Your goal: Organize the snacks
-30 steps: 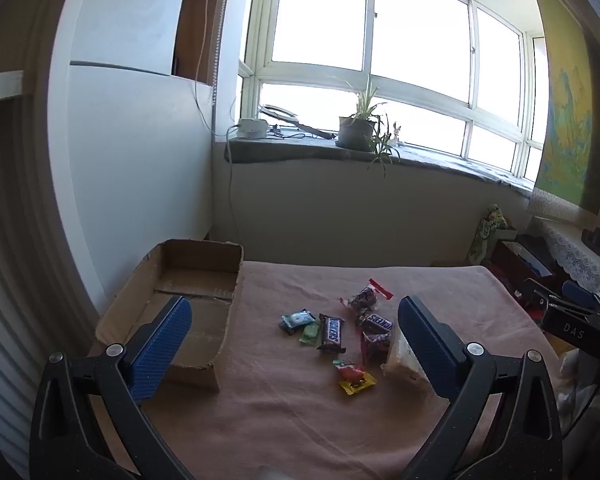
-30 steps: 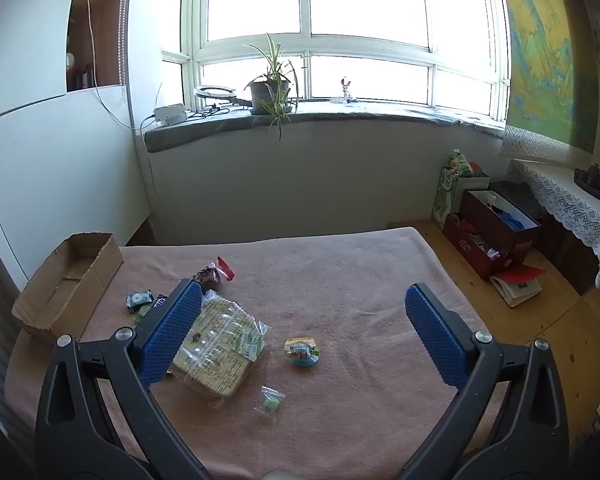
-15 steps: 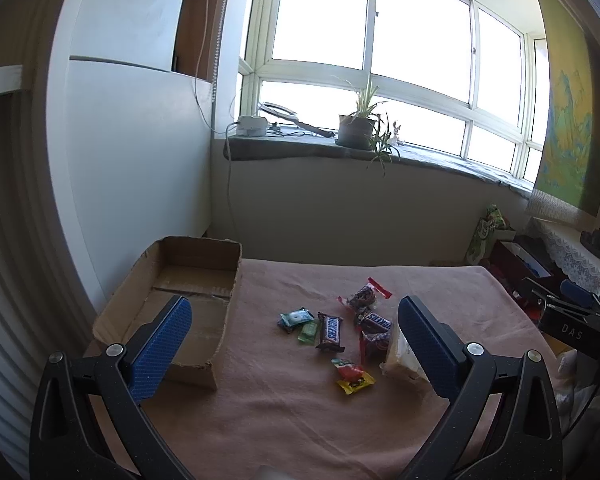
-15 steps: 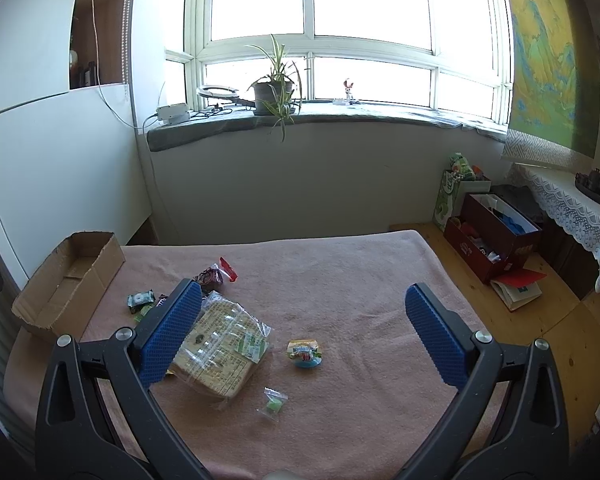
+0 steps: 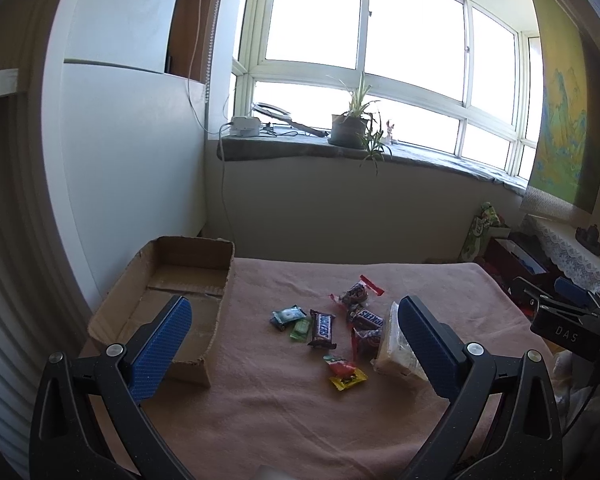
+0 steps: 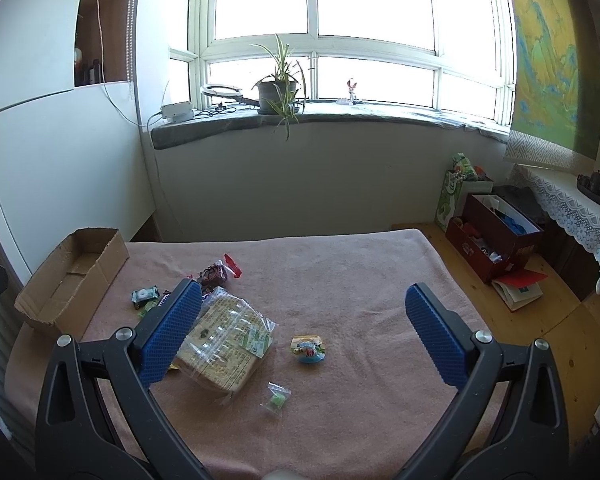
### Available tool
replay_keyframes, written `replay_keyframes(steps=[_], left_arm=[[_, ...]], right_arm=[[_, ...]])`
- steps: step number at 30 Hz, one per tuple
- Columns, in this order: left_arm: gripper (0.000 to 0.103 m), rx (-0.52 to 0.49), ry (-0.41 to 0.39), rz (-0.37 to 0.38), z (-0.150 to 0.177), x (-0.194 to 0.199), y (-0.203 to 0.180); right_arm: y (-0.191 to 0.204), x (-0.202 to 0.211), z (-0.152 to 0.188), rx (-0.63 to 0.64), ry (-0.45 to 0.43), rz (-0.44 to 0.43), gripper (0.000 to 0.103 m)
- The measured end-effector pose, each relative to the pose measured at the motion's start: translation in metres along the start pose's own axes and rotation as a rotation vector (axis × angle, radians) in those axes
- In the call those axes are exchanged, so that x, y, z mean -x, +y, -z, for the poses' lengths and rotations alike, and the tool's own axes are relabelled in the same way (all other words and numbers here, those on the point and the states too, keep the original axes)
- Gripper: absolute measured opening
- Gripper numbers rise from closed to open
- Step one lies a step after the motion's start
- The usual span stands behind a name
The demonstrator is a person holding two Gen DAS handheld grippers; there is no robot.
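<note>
An empty cardboard box [image 5: 188, 276] [image 6: 72, 276] sits at the left end of a table under a pink cloth [image 5: 268, 400] [image 6: 340, 272]. Small snacks lie mid-table: a Snickers bar [image 5: 323, 328], a teal packet [image 5: 287, 315], a red-tipped bag [image 5: 356, 292], a yellow candy [image 5: 348, 379]. A clear bag of crackers [image 6: 224, 348], a round blue-yellow sweet [image 6: 308, 349] and a tiny green packet [image 6: 277, 399] show in the right wrist view. My left gripper [image 5: 296, 348] is open above the near table, holding nothing. My right gripper [image 6: 304, 332] is open too, its left finger over the crackers' edge.
A windowsill with a potted plant [image 6: 278, 88] and a white device [image 5: 245, 125] runs behind the table. White cabinet panels [image 5: 132, 168] stand left of the box. Red boxes and a book [image 6: 496, 236] lie on the wooden floor at the right.
Both views have drifted slightly back and up, so the snacks and box sit a touch lower in frame. Both grippers stay open; nothing on the table moved.
</note>
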State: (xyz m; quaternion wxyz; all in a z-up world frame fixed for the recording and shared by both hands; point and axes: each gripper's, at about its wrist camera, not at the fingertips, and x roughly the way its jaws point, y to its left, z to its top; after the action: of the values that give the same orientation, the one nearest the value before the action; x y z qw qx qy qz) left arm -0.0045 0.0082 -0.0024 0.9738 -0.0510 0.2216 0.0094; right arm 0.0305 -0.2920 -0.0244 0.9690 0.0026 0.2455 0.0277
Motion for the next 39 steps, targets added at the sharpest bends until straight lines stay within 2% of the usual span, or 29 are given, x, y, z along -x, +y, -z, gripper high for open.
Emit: replay_keyframes(steps=[18, 39], left_arm=[[0.102, -0.015, 0.045, 0.025, 0.002, -0.017, -0.008], [0.102, -0.016, 0.105, 0.095, 0.002, -0.044, -0.016]], right_arm=[[-0.003, -0.011, -0.001, -0.006, 0.029, 0.0, 0.103], [0.001, -0.037, 0.008, 0.014, 0.076, 0.011, 0.103]])
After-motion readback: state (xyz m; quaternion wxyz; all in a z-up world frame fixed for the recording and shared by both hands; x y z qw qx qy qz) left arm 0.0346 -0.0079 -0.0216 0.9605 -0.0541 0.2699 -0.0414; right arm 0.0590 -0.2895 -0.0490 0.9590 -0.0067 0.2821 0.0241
